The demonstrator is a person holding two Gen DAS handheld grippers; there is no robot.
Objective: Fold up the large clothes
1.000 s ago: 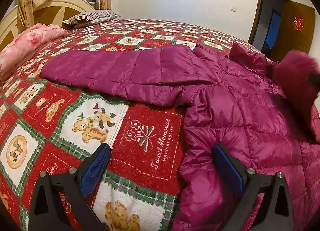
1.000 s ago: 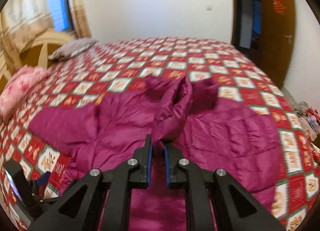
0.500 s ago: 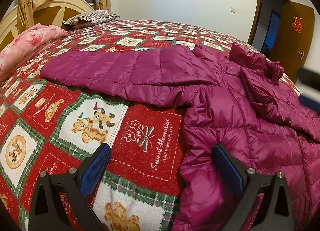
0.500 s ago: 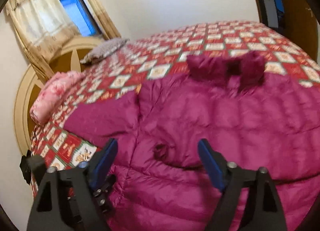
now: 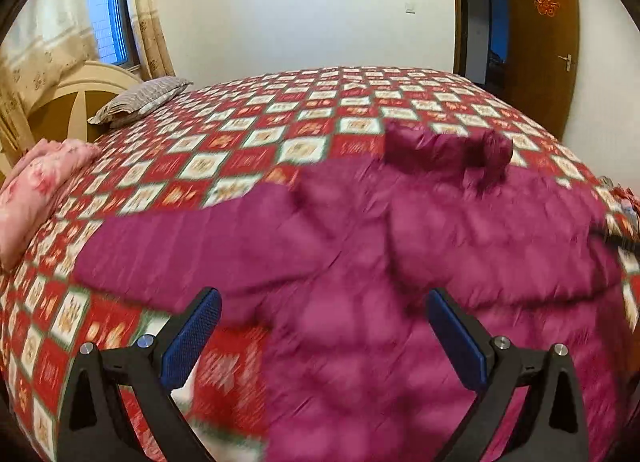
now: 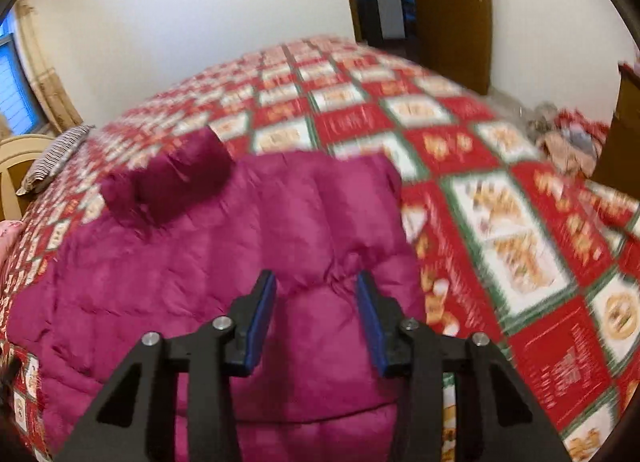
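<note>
Left wrist view, blurred: left gripper (image 5: 322,332) jaws wide apart, nothing between the pads, above the jacket (image 5: 400,262). Jacket lies spread on the near half of the bed (image 5: 320,109), one sleeve (image 5: 192,250) stretched toward the headboard edge, hood (image 5: 448,149) bunched on the far side. Pillow (image 5: 144,99) and pink quilt (image 5: 36,189) sit at the headboard end.

Right wrist view: right gripper (image 6: 316,316) jaws have just been closing and now stand partly apart over the jacket's puffed edge (image 6: 340,266); pads not pressing fabric. Door (image 6: 452,9) beyond the bed's far corner.
</note>
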